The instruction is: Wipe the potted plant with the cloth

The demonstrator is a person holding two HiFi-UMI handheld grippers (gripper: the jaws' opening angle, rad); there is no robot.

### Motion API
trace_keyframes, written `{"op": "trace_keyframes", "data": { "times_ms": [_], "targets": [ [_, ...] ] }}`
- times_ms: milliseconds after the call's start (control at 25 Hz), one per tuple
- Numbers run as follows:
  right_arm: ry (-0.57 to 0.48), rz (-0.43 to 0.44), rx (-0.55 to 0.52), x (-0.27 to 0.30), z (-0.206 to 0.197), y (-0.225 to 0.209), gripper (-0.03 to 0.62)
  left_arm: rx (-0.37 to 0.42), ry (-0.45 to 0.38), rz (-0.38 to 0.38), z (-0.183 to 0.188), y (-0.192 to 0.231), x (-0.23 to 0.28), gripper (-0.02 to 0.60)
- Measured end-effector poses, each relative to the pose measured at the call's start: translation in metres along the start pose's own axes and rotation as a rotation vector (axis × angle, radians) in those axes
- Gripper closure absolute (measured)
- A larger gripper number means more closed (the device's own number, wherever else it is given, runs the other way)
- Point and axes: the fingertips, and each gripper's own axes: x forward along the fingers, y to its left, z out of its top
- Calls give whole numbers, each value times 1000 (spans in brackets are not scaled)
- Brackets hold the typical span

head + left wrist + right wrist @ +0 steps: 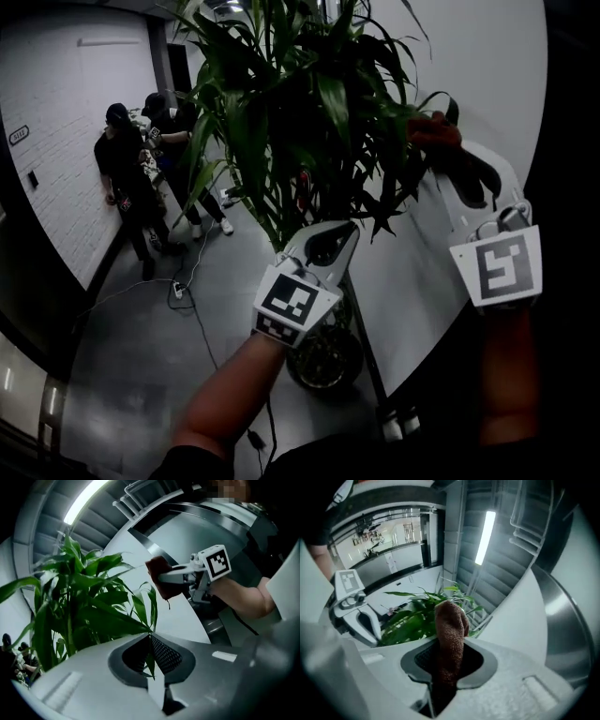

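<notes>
The potted plant (281, 103) has long dark green leaves and stands in a round pot (323, 361) on the floor. My left gripper (342, 232) reaches into the lower foliage. In the left gripper view it (150, 641) is shut on a narrow leaf (148, 660), whose tip hangs between the pads. My right gripper (448, 142), raised at the plant's right side, is shut on a red-brown knitted cloth (433, 131). The cloth (451, 630) sticks up out of the right jaws, just in front of the leaves (417, 616). From the left gripper view the cloth (161, 576) hangs apart from the foliage.
A curved white wall (469, 56) rises right behind the plant. People (141, 169) stand at the far left by a white brick wall. Cables (178, 291) trail over the grey floor. A strip light (485, 536) runs overhead.
</notes>
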Motion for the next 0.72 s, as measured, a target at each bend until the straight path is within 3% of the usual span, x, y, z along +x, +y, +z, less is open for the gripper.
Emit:
{"op": "trace_keyframes", "data": {
  "times_ms": [120, 280, 720],
  "targets": [
    [39, -70, -44, 13, -3, -39, 530, -61, 26, -23, -16, -9, 25, 554],
    [73, -70, -125, 42, -13, -54, 528, -92, 49, -36, -29, -15, 56, 554],
    [124, 64, -375, 60, -38, 33, 530, -91, 29, -31, -24, -15, 75, 560]
  ]
}}
